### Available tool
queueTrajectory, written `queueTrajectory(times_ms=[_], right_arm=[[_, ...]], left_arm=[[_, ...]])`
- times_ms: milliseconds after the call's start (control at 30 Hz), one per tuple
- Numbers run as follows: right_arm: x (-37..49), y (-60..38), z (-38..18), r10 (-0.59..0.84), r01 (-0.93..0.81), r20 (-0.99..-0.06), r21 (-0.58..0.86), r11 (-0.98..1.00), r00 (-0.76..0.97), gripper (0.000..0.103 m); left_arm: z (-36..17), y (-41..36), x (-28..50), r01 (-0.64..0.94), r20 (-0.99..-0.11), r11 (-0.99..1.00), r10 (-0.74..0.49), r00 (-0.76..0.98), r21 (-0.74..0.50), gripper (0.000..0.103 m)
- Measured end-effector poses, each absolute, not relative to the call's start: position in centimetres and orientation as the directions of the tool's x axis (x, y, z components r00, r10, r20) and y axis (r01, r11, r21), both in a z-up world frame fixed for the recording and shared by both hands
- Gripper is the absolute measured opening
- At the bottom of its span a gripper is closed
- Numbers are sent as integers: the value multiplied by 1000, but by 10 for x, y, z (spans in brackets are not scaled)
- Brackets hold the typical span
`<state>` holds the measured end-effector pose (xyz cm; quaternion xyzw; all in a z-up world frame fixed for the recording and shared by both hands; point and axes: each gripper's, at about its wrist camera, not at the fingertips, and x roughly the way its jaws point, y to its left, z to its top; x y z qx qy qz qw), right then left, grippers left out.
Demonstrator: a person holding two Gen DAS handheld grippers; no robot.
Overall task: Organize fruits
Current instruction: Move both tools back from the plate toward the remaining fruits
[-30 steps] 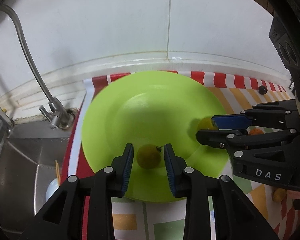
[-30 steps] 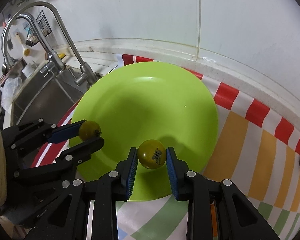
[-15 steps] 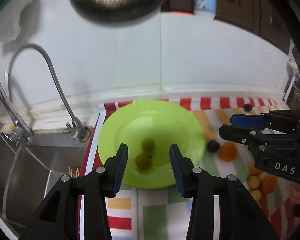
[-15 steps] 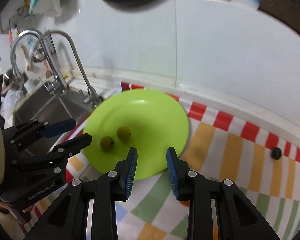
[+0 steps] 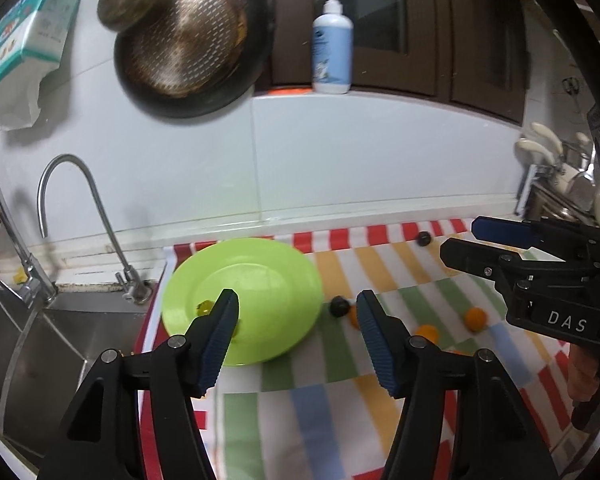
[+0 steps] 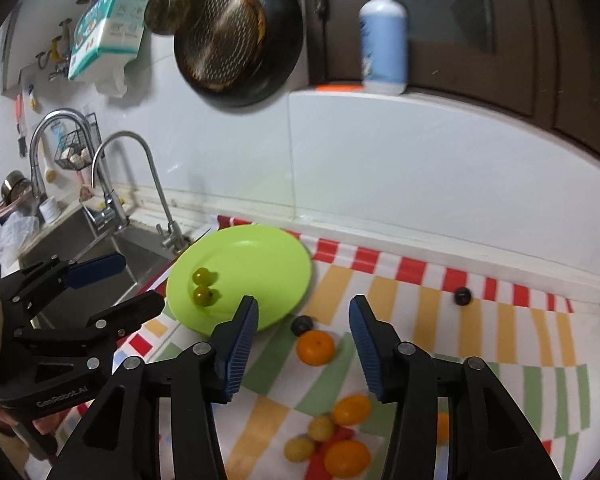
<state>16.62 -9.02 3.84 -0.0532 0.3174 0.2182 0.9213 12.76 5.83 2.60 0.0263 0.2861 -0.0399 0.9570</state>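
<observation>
Left tool [image 5: 296, 308]: jaws apart, just been opening, nothing between the pads; it is held above the striped cloth [image 5: 380, 380] on the table. The green plate [image 6: 260, 256] is seen ahead and to the left of the right tool [image 6: 302, 318], with two yellow-green fruits [image 6: 202, 286] lying side by side on it, touching. Right tool: jaws apart, also just been opening, nothing gripped. An orange [image 6: 315, 347] and a dark fruit [image 6: 301, 325] are observed ahead between its fingers, on the cloth; further oranges and yellow fruits [image 6: 332, 436] lie below it.
</observation>
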Motion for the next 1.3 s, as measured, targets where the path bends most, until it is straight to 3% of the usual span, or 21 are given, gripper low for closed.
queueTrajectory(times_ms=[467,767,1300], right_arm=[[108,-134,44,276,-348,-550,-27,937,788,52],[92,-143,21,267,-359,-603,-34,933,752,54],[95,-130,-32,247,-499,-738,-139,855,628,54]], left_arm=[[24,20,102,210,-514,976,-155,844,52,62],[5,1,96,304,-511,943,-197,837,135,62],[-48,-15,104,506,-616,841,-299,729,191,57]])
